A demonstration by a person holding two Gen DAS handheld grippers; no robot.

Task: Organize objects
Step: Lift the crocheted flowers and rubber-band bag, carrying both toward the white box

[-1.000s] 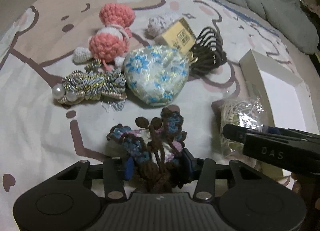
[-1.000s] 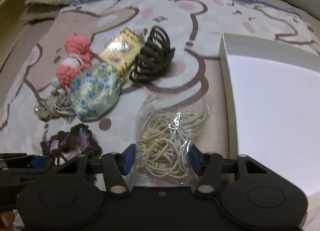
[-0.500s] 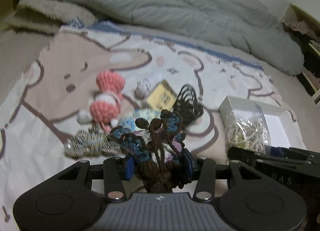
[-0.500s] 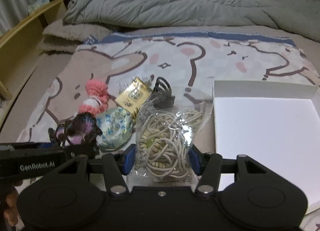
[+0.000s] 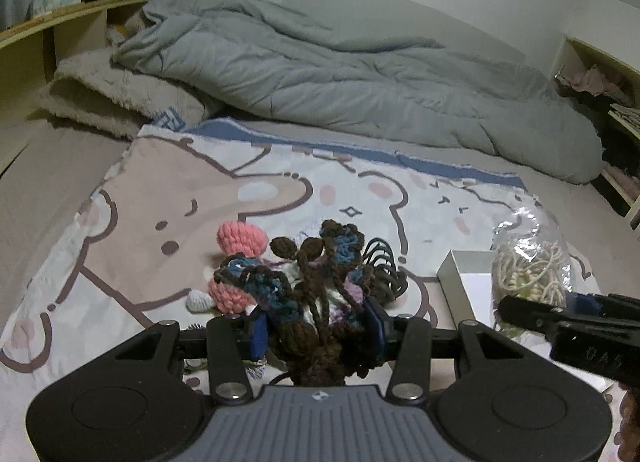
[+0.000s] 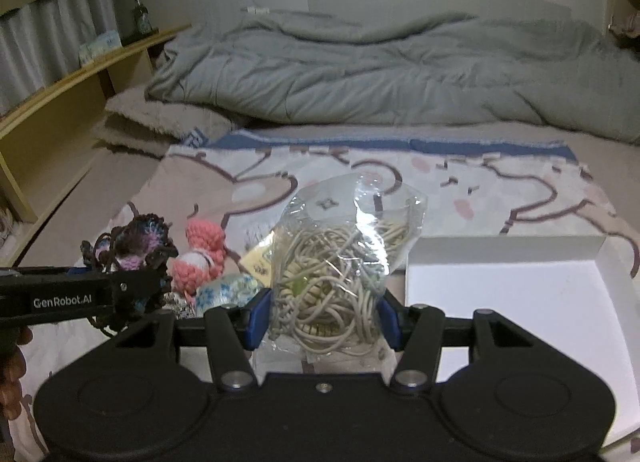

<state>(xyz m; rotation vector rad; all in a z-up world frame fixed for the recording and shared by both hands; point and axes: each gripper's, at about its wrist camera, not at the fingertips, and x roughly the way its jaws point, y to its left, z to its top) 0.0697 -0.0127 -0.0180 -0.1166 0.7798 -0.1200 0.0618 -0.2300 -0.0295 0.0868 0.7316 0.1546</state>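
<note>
Since a second ago, both items have been lifted clear of the cartoon-print blanket point(image 5: 168, 198): the brown-and-blue crocheted yarn piece point(image 5: 316, 302) is clamped in the left gripper point(image 5: 316, 332), and the clear bag of beige cord loops point(image 6: 340, 270) is pinched in the right gripper point(image 6: 324, 320). The pink crocheted toy point(image 5: 236, 262), dark claw hair clip point(image 5: 382, 266) and floral pouch point(image 6: 230, 288) are left lying on the blanket. The two picks appear done, and carrying to the empty white box point(image 6: 504, 250) on the right is judged to be next.

Both fisheye views sit low behind their own fingers, facing across the cartoon blanket point(image 5: 168, 198) toward the grey duvet point(image 6: 380, 74) filling the upper frame. Each shows the other gripper at a side edge; both share the white box point(image 6: 516, 294).
</note>
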